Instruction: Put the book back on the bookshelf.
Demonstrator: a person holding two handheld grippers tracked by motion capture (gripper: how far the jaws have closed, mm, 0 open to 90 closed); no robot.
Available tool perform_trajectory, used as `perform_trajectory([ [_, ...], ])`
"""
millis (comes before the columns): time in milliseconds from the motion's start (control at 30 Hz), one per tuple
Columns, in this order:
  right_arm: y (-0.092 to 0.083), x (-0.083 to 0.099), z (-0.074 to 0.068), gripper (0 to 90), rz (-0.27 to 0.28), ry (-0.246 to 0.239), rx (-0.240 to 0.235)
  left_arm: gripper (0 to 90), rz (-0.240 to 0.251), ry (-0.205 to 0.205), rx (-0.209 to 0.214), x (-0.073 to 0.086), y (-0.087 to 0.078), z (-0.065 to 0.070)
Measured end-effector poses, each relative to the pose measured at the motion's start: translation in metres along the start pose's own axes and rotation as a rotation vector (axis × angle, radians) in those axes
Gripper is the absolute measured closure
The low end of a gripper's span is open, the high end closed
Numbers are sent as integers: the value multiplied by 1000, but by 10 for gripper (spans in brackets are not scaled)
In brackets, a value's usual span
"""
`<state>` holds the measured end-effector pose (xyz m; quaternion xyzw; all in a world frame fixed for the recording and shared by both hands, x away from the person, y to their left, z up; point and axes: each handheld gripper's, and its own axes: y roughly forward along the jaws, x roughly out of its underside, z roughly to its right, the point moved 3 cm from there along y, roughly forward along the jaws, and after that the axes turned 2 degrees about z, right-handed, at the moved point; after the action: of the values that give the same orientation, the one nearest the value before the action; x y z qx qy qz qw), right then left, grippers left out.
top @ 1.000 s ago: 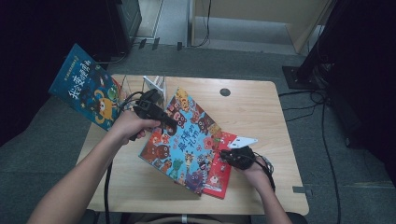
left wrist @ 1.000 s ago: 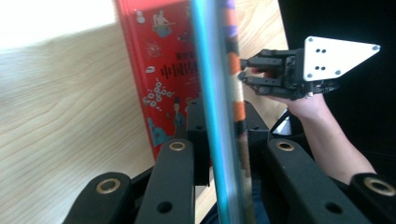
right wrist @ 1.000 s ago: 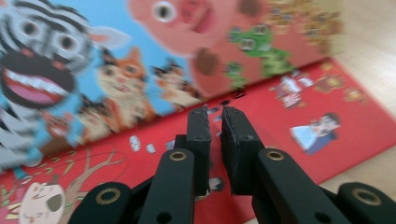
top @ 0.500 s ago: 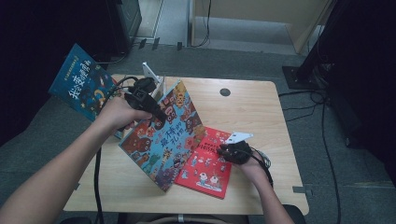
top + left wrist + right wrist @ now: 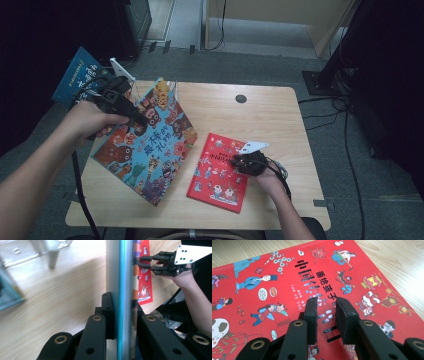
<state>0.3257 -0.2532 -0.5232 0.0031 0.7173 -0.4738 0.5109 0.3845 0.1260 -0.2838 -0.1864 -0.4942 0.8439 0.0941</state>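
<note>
Item: blue picture book [image 5: 150, 145], table's [image 5: 280, 120] nine-o'clock side, lifted tilted; left gripper [image 5: 121, 315] pinches its edge for carrying. Red picture book [image 5: 220, 172] flat at five o'clock; right gripper [image 5: 325, 320] hovers above, jaws just parted, nothing between.

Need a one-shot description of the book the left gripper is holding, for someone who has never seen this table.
On the wooden table, look at its left half: the big blue picture book tilted up off the surface, clamped at its edge by the left gripper. Unlike the smaller red book lying flat beside it, its cover is crowded with cartoon monsters.
</note>
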Motion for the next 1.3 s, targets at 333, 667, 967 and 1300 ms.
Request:
perform_trajectory([
  [333,2,0,0,691,12,-7,-5,816,33,-53,-47,21,-38,-25],
  [667,3,0,0,686,17,-13,-6,816,63,-122,-56,38,-68,-51],
  [967,3,0,0,685,20,-15,-7,816,84,-123,-55,48,-89,-44],
  [1300,3,0,0,685,20,-16,-9,815,96,-134,-90,61,-113,-47],
])
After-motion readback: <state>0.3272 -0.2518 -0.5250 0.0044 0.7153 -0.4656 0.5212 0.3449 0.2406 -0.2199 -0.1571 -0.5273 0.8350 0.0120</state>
